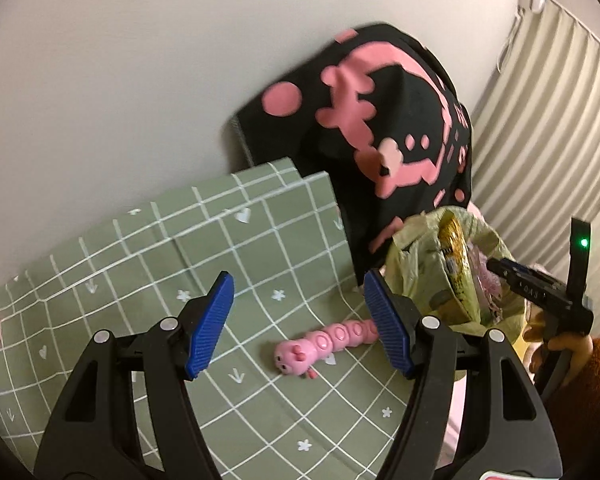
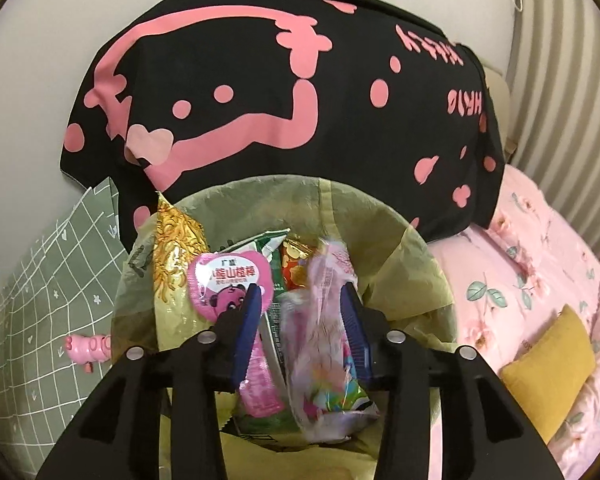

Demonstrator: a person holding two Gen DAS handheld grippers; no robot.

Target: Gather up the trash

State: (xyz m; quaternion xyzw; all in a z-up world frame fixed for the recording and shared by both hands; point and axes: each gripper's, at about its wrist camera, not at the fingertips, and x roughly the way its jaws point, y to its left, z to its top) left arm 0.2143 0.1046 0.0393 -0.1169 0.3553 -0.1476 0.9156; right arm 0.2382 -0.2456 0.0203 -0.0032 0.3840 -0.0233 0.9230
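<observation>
Left gripper [image 1: 298, 326] is spread wide and empty above the green checked tablecloth [image 1: 148, 248], pink caterpillar toy [image 1: 324, 346] lying between its pads. Only the right wrist view shows inside the trash bag [image 2: 412, 256]: gold snack packet [image 2: 176, 256], pink round-headed wrapper [image 2: 228, 280], and a blurred pink-and-white wrapper [image 2: 320, 320] between the parted fingers of the right gripper [image 2: 300, 306]; contact can't be judged. Only that view shows the pink floral bedding [image 2: 532, 264] and mustard pillow [image 2: 548, 368].
</observation>
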